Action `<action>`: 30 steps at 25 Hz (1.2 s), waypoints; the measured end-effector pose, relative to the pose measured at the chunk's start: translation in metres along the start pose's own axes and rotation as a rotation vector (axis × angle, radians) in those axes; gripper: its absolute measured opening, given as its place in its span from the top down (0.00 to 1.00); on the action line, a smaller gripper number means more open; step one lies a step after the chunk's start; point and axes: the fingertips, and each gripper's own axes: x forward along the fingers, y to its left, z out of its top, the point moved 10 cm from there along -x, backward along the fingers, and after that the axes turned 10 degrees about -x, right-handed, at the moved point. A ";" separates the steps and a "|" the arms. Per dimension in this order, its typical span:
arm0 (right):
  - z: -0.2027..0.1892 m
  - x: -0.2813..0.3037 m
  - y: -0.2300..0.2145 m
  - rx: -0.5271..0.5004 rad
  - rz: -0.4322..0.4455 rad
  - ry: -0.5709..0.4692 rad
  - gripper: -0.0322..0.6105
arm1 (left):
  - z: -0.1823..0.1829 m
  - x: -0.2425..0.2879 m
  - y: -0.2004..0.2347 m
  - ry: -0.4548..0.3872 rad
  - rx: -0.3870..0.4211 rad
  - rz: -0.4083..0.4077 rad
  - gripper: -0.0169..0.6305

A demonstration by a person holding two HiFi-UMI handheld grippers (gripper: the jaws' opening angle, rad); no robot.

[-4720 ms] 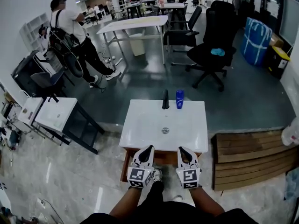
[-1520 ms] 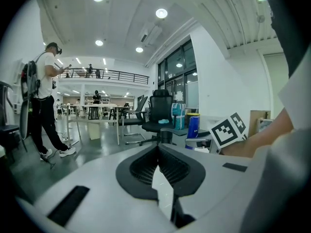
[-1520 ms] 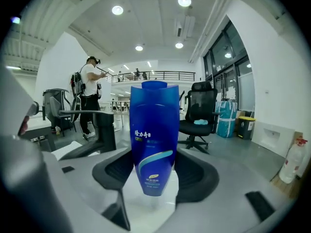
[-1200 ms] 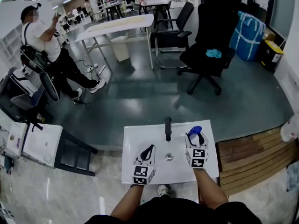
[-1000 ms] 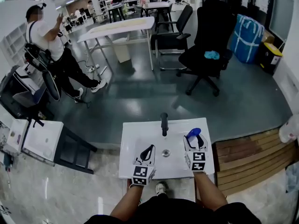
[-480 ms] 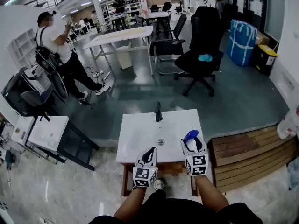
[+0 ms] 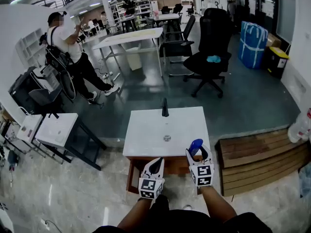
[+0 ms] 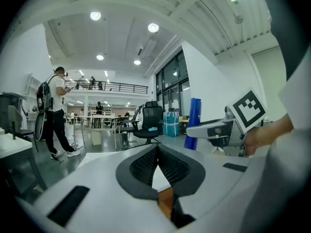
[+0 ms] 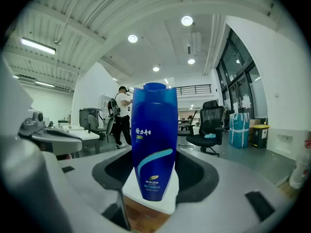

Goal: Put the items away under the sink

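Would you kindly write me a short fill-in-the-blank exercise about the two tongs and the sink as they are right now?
1. The right tongs are shut on a ____ bottle.
2. The left tongs, jaws together, hold ____.
3. The faucet on the white sink is ____ in colour.
Missing words: blue; nothing; black.

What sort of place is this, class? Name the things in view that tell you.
Likely an open-plan office or lab, not a home: a black office chair, a white work table behind it, and a freestanding sink set on the open floor.
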 end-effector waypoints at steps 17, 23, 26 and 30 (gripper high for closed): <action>0.011 -0.008 0.051 -0.042 -0.079 -0.025 0.53 | 0.006 -0.036 0.041 -0.033 0.001 -0.014 0.95; 0.014 -0.004 0.084 -0.064 -0.093 -0.028 0.53 | -0.001 -0.045 0.070 -0.020 -0.025 -0.030 0.95; 0.016 0.011 0.094 -0.070 -0.111 -0.030 0.53 | -0.001 -0.039 0.089 -0.036 -0.025 -0.041 0.95; 0.003 0.016 0.110 -0.061 -0.136 0.003 0.53 | -0.015 -0.038 0.104 -0.008 -0.026 -0.035 0.95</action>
